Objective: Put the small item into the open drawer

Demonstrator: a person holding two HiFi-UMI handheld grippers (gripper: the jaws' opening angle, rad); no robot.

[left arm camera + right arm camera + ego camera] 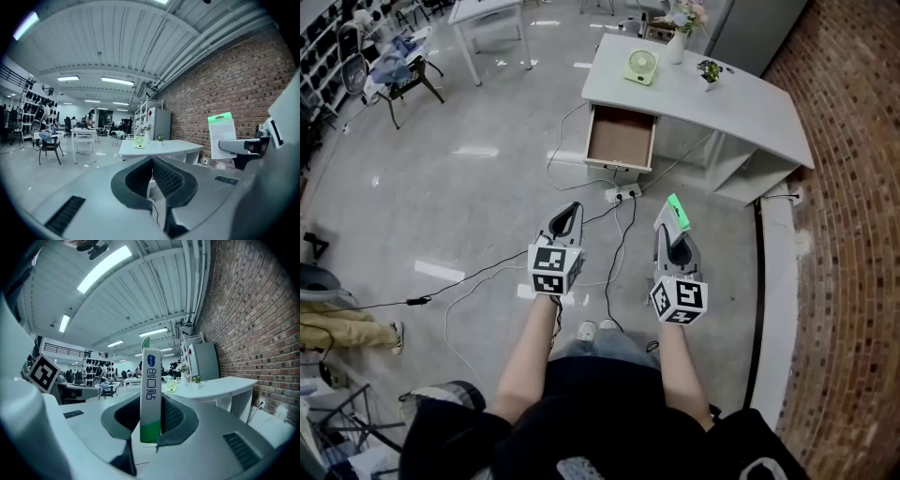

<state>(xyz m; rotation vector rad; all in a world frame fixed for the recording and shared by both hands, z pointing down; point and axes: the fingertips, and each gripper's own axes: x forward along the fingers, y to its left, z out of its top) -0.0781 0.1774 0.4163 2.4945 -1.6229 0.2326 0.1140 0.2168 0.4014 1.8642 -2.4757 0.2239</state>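
A small flat box, white with a green end, stands upright between the jaws of my right gripper, which is shut on it. In the right gripper view the box rises out of the gripper, its narrow edge facing the camera. My left gripper hangs beside it at the same height, shut and empty, its pads meeting at the tips. The open drawer, brown inside, juts from the white desk well ahead of both grippers. In the left gripper view the box shows at the right.
On the desk stand a green fan, a vase of flowers and a small potted plant. A power strip and cables lie on the floor below the drawer. A brick wall runs along the right.
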